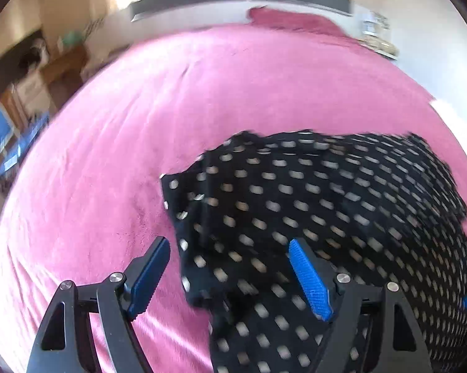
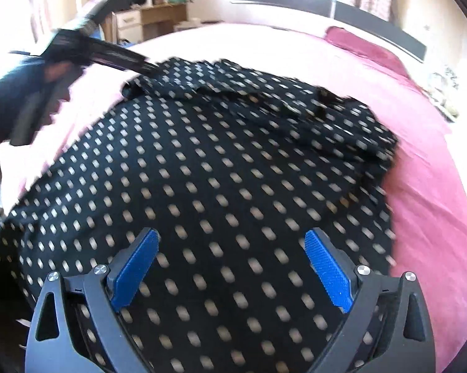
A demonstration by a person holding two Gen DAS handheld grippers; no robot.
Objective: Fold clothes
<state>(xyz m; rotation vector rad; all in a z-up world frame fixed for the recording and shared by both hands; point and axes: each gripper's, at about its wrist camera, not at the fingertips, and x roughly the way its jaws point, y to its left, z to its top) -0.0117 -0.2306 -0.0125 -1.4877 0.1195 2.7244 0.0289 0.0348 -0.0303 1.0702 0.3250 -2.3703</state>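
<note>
Polka-dot garment point(image 2: 202, 171) spread on pink bedspread point(image 1: 109, 155) | left gripper point(image 1: 230, 276) jaws wide, garment edge between | right gripper point(image 2: 231, 267) jaws wide, garment beneath

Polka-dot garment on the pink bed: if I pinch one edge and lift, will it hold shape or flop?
The polka-dot garment will probably flop: its far edge already lies in soft rumpled folds. It looks thin, so likely light. On the plush pink blanket it may drag and bunch rather than slide. Both the left gripper and right gripper are open, holding nothing.
</note>
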